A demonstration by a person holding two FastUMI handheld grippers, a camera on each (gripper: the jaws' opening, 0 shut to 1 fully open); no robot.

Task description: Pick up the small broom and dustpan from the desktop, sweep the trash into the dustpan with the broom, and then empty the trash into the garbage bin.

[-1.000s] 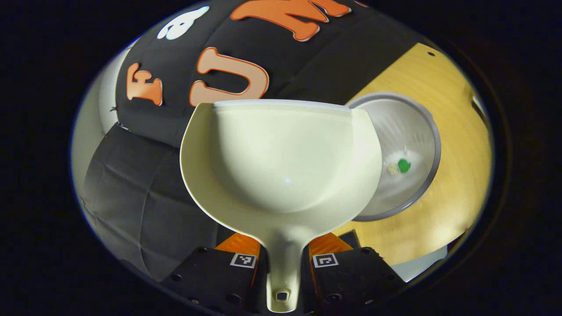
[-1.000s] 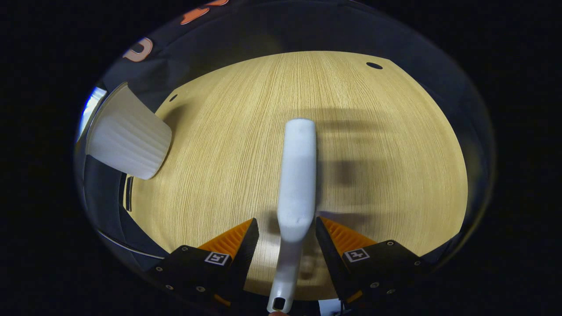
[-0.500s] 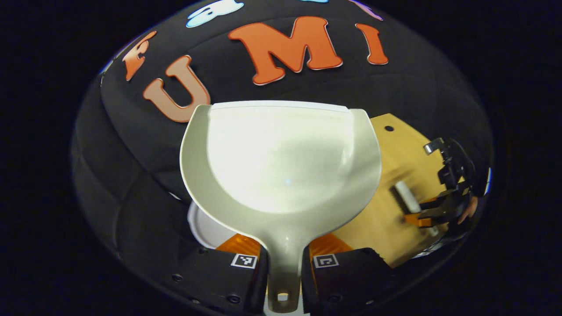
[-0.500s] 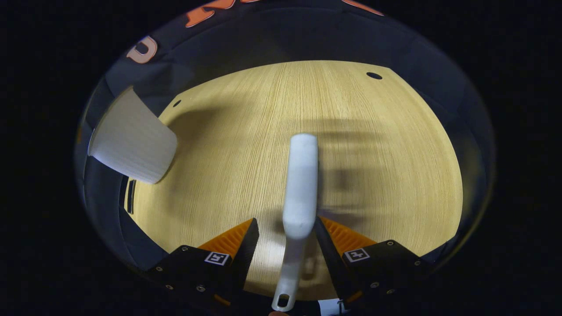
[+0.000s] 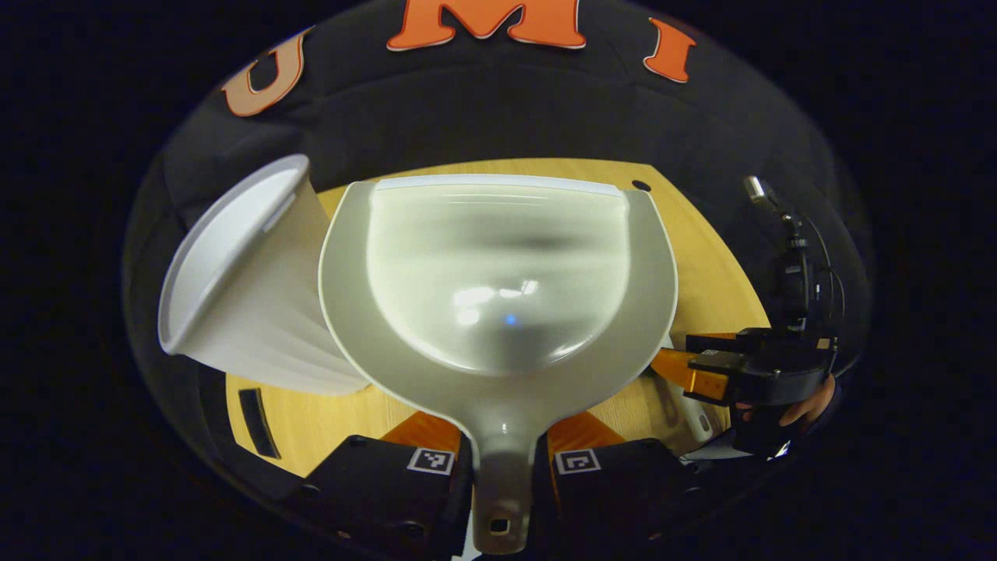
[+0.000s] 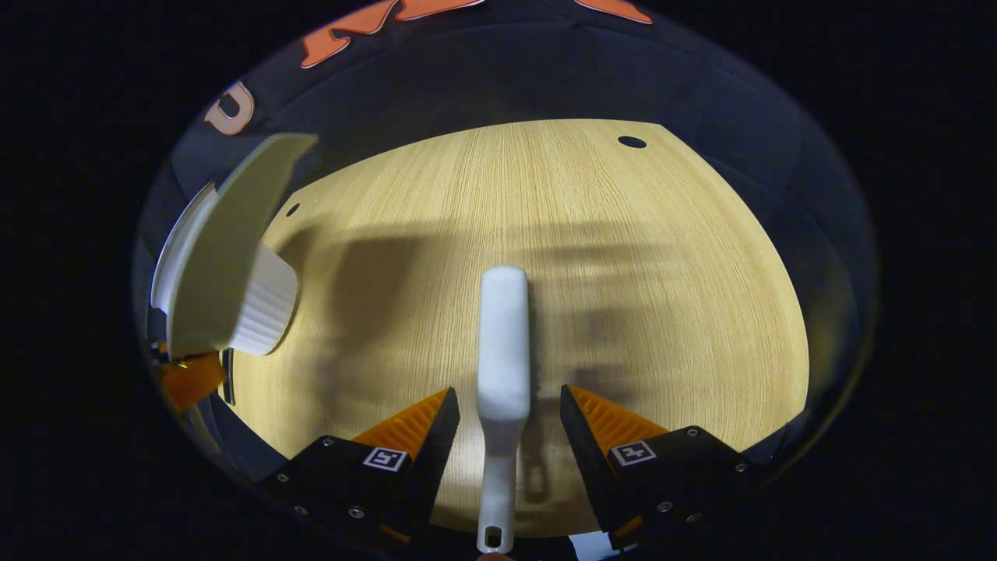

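- Our left gripper is clamped on the dustpan by its handle, both fingers pressing the neck. We hold the pan out ahead with its scoop facing us, and the scoop looks bare of trash.
- We judge the pan is kept level and well gripped so it can be carried back over the desk; emptying appears done, and only setting the tools down is left.
- Just left of the pan stands the white bin, its ribbed wall close beside the pan's rim; we cannot tell whether they touch.
- Our right gripper has its fingers spread wide. The broom lies between them, handle toward us, and neither finger touches it.
- We take it the broom rests on the desk, released, though we cannot see actual contact under it.
- Far left of the right gripper, the pan shows edge-on in front of the bin.
- The desk is pale wood grain with small dark holes, shadowed ahead of the broom; black cloth walls ring it.
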